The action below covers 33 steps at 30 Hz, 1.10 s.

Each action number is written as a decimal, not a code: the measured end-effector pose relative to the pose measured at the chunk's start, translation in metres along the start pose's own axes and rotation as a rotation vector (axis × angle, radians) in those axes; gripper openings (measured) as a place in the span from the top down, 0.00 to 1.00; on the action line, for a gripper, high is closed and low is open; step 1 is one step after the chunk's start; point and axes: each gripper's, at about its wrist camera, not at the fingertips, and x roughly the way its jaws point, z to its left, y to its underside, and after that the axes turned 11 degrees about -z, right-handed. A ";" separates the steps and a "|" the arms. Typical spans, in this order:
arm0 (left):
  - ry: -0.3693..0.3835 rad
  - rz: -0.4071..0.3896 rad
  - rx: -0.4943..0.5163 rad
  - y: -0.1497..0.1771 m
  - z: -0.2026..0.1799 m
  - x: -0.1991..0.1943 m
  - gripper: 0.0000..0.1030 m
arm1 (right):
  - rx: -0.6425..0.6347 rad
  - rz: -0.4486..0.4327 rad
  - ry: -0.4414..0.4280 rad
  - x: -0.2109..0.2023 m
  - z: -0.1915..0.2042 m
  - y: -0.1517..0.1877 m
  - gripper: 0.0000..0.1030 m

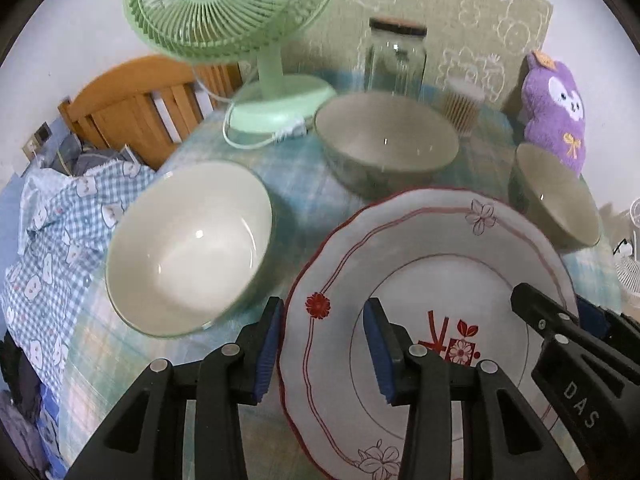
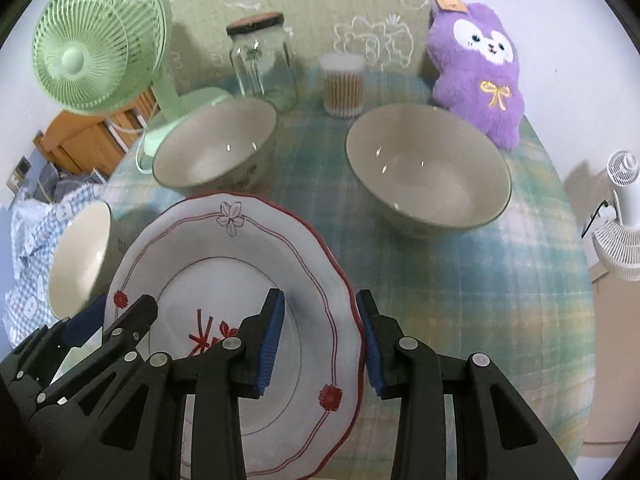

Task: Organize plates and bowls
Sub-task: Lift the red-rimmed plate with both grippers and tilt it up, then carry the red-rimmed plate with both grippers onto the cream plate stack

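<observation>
Both grippers, left gripper (image 1: 324, 344) and right gripper (image 2: 320, 340), are straddling the plate (image 1: 420, 264) at opposite rims. The jaws are standing narrow; whether they are clamping is unclear. The plate is looking stiff, slippery, breakable.

Red-trimmed white plate (image 1: 420, 248), green fan (image 1: 224, 4)

Soft, even daylight fills both my views, with faint shadows under the bowls. Small glare specks sit inside the middle bowl (image 1: 386, 142). My left view is motion-smeared, worst on the green fan (image 1: 224, 4) and jar (image 1: 397, 56) at the top. Fisheye bending curves the surface (image 2: 500, 288), and dark vignette fills the corners.
</observation>
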 end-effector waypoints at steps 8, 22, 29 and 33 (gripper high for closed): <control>0.016 -0.013 0.013 -0.002 -0.002 -0.015 0.60 | 0.018 0.027 0.010 -0.006 -0.002 -0.001 0.61; 0.109 -0.014 0.072 0.025 -0.005 -0.063 0.60 | 0.092 0.017 0.088 -0.070 -0.011 0.039 0.61; 0.154 -0.003 0.118 0.050 -0.004 -0.083 0.60 | 0.136 0.025 0.132 -0.096 -0.011 0.070 0.61; 0.178 0.007 0.146 0.065 -0.005 -0.091 0.60 | 0.155 0.030 0.155 -0.107 -0.011 0.086 0.61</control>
